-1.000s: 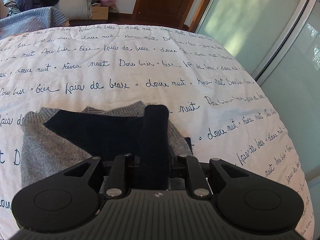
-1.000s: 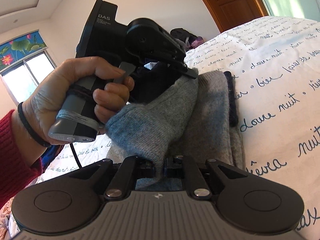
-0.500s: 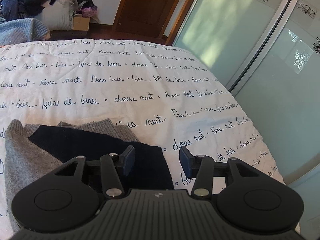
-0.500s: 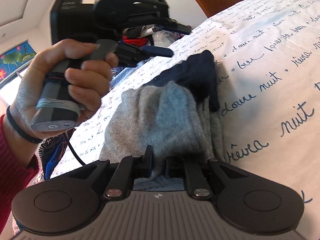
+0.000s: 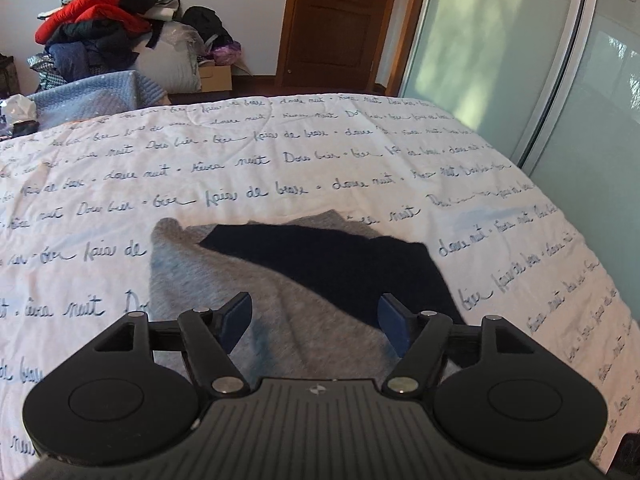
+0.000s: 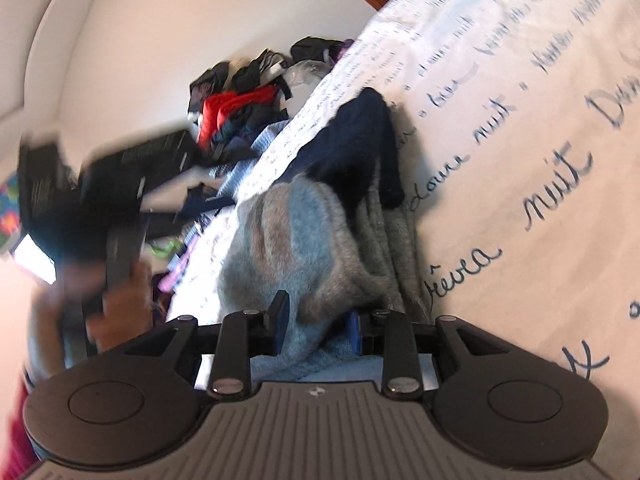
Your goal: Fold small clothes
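We hold our left gripper (image 5: 315, 322) tilted down over the bed, its blue-padded jaws spreading wide with nothing pinched between them; the folded grey knitted sweater with a dark navy panel (image 5: 256, 280) lies flat just ahead of and beneath the fingertips. Our right gripper (image 6: 316, 326) is rolled sideways and points low along the bed, its jaws opening with a soft grey-blue fold of the same sweater (image 6: 296, 240) between the pads. The knit looks fuzzy and ribbed, its navy part draped over the far end. It rests on a white quilted bedspread printed with dark cursive script (image 5: 360, 160). The left hand (image 6: 116, 296) is blurred.
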### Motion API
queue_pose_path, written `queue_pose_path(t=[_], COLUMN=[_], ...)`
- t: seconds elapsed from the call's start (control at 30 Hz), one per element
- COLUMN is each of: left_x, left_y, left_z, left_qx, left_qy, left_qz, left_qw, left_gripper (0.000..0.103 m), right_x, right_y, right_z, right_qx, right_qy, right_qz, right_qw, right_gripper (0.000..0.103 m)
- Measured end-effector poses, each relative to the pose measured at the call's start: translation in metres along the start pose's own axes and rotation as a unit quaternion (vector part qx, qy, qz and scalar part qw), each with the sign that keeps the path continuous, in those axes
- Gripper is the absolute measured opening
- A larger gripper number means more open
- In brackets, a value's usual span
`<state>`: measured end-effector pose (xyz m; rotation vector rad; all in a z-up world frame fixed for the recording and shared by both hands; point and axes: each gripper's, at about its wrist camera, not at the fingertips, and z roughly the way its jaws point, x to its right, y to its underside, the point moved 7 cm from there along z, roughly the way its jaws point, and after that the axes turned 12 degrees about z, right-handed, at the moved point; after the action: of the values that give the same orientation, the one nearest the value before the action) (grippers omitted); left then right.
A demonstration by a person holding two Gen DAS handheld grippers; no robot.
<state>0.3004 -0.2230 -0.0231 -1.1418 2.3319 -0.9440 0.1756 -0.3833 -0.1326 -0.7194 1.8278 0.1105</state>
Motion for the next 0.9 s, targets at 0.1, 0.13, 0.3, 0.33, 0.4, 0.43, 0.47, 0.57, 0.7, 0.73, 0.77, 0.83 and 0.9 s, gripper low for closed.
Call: queue_pose_path(t=[0.1, 0.13, 0.3, 0.33, 0.4, 0.43, 0.47, 0.57, 0.7, 0.73, 0.77, 0.83, 0.9], left_x=[-0.007, -0.009, -0.018, -0.02, -0.022, -0.023, -0.024, -0.026, -0.031, -0.032, -0.034, -0.037, -0.043], left_y=[0.019, 0.025, 0.053, 0.057, 0.064, 0.067, 0.069, 0.075, 0.079, 0.079, 0.08, 0.082, 0.083], left_z=[-0.01, -0.013, -0.021, -0.022, -0.025, -0.026, -0.028, -0.031, -0.036, -0.036, -0.036, -0.037, -0.039], left_qx=[-0.004, -0.006, -0.015, -0.017, -0.019, -0.018, -0.018, -0.018, -0.014, -0.014, -0.013, -0.011, -0.005], left_qy=[-0.013, -0.015, -0.03, -0.033, -0.04, -0.045, -0.05, -0.057, -0.064, -0.065, -0.065, -0.066, -0.063], left_qz=[-0.002, -0.004, -0.019, -0.018, -0.011, -0.007, -0.003, 0.007, 0.013, 0.014, 0.014, 0.013, 0.007], left_qw=[0.9999, 0.9999, 0.9993, 0.9991, 0.9989, 0.9988, 0.9986, 0.9982, 0.9978, 0.9977, 0.9977, 0.9977, 0.998], left_gripper=[0.077, 0.079, 0.081, 0.081, 0.081, 0.081, 0.081, 0.081, 0.083, 0.084, 0.086, 0.086, 0.087], right_x=[0.004, 0.004, 0.005, 0.006, 0.008, 0.009, 0.01, 0.01, 0.011, 0.011, 0.01, 0.005, 0.0], right_y=[-0.003, -0.004, -0.002, -0.001, -0.001, -0.001, -0.001, -0.002, -0.001, -0.001, 0.0, 0.0, -0.001], right_z=[-0.001, -0.002, -0.004, -0.005, -0.006, -0.005, -0.006, -0.009, -0.008, -0.009, -0.011, -0.017, -0.025], right_qx=[0.001, 0.003, 0.011, 0.012, 0.012, 0.012, 0.014, 0.017, 0.006, 0.005, 0.003, 0.0, 0.004], right_qy=[-0.009, -0.01, -0.017, -0.013, -0.01, -0.01, -0.007, -0.003, 0.009, 0.013, 0.019, 0.025, 0.029], right_qz=[0.019, 0.022, 0.016, 0.013, 0.016, 0.017, 0.016, 0.012, 0.001, -0.004, -0.014, -0.039, -0.061], right_qw=[1.0, 1.0, 1.0, 1.0, 1.0, 1.0, 1.0, 1.0, 1.0, 1.0, 1.0, 0.999, 0.998], right_gripper=[0.029, 0.029, 0.024, 0.02, 0.018, 0.017, 0.016, 0.016, 0.016, 0.016, 0.016, 0.02, 0.032])
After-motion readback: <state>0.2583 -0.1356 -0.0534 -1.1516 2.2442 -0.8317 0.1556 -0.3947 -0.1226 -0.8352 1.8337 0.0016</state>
